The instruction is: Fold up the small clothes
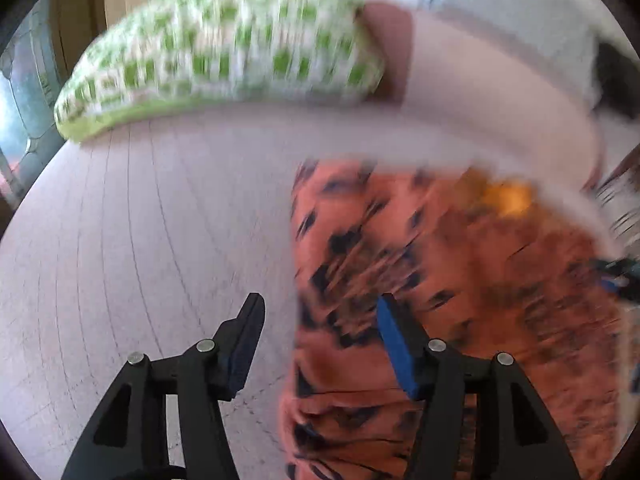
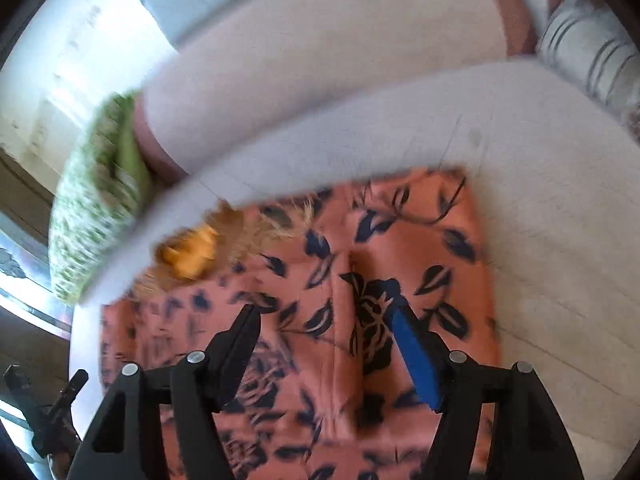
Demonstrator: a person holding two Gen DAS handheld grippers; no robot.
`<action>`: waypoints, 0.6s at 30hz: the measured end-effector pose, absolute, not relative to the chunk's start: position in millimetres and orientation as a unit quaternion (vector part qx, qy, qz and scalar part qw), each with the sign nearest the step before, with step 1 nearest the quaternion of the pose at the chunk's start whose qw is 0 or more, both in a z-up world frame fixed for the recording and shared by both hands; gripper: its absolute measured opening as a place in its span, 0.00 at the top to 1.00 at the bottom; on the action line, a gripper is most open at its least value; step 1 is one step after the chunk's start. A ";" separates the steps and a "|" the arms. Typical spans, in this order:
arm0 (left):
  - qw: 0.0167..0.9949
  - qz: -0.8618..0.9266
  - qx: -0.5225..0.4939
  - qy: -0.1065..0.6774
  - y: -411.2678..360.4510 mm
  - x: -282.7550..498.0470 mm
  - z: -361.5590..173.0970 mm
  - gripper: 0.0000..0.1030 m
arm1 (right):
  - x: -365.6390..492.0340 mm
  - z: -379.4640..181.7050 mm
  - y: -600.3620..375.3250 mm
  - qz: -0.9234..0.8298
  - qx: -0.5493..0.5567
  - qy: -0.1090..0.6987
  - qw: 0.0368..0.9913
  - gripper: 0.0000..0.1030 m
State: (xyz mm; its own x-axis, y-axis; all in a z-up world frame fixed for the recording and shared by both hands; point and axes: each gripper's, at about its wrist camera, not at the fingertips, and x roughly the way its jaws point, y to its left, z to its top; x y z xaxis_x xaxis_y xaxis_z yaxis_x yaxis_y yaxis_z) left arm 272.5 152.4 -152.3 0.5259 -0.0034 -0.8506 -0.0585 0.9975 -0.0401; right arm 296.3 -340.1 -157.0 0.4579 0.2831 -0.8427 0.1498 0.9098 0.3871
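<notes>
1. The orange floral garment [image 2: 404, 248] lies flat on the pale bedspread [image 2: 540, 200], already doubled along a lengthwise fold ridge near its middle; a green-and-white checked pillow [image 1: 224, 48] sits at the far left edge of the bed.
2. Judged from its look, the cloth is thin, light and limp. It should drape and slide rather than hold a shape, so a pinch needs to catch every layer at once.
3. The best places to take hold look like the far corners or the side hem, where the layers end together. A grab in the middle would probably only bunch it.
4. The right gripper [image 2: 324, 308] hovers over the garment with its jaws spread wide and nothing between them.
5. The left gripper [image 1: 320, 300] is likewise wide and empty. It straddles the garment's left edge, one finger over bare bedspread and the blue-padded one over the cloth.
6. The right wrist view shows the fold ridge, the far right corner and a yellow-orange tufted thing [image 2: 192, 256] at the far left corner; what it is I cannot tell.
7. The left wrist view is heavily blurred but shows the bare bed to the left of the garment and the whole pillow, which the other view cuts to a sliver.
</notes>
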 end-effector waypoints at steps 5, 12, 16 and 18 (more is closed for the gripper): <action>0.881 0.027 0.000 0.472 147.9 265.7 -156.0 0.41 | 281.3 -127.5 -314.5 0.010 0.077 0.475 0.877 0.88; 0.908 0.008 -0.019 0.419 154.3 265.1 -124.5 0.42 | 260.7 -121.0 -318.1 -0.041 0.042 0.453 0.889 0.43; 0.901 -0.015 -0.029 0.434 154.6 283.8 -130.4 0.42 | 232.1 -86.1 -314.4 0.042 0.116 0.400 0.908 0.38; 0.885 0.018 0.003 0.465 156.0 295.0 -153.7 0.41 | 231.0 -103.5 -304.5 0.109 0.157 0.429 0.883 0.32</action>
State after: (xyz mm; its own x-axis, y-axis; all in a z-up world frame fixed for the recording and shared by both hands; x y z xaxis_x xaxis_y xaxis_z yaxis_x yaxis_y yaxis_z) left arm 295.0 156.0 -153.7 0.5674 0.0346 -0.8227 -0.0284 0.9993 0.0225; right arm 231.0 -304.5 -103.5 0.6078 0.3270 -0.7236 -0.0575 0.9270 0.3706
